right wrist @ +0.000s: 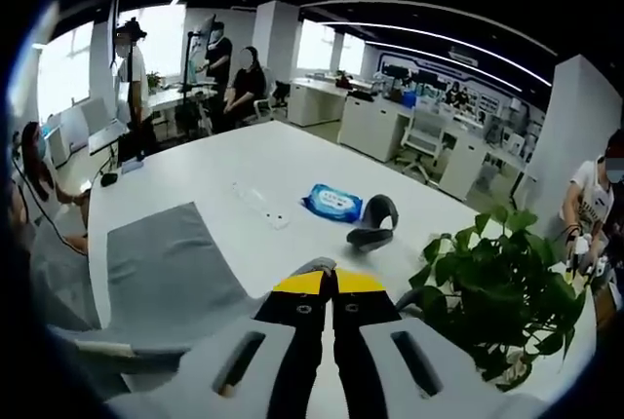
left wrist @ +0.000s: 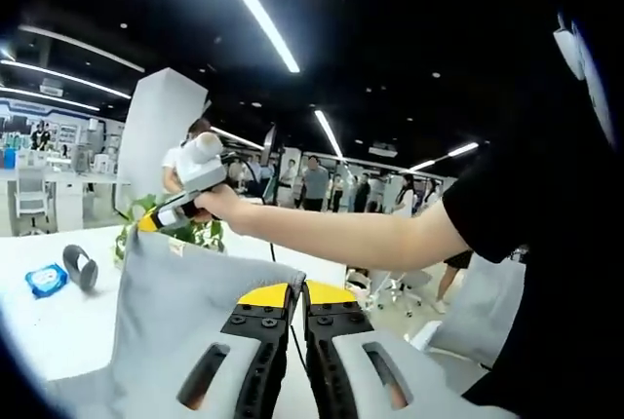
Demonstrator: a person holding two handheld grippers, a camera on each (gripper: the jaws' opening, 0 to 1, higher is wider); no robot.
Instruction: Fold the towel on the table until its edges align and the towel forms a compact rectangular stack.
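two tongs (left wrist: 295,294) (right wrist: 329,283) clamped on towel (left wrist: 180,312)

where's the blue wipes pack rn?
The blue wipes pack lies flat on the white table, mid-frame in the right gripper view, just left of the dark grey roll. In the left gripper view it sits far left, beside that roll.

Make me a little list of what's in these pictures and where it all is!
towel: grey, lifted off the white table
left tool: shut on the towel edge
right tool: shut on a towel corner, held up by a hand
on table: blue packet, dark grey roll
plant: green leaves at the table edge
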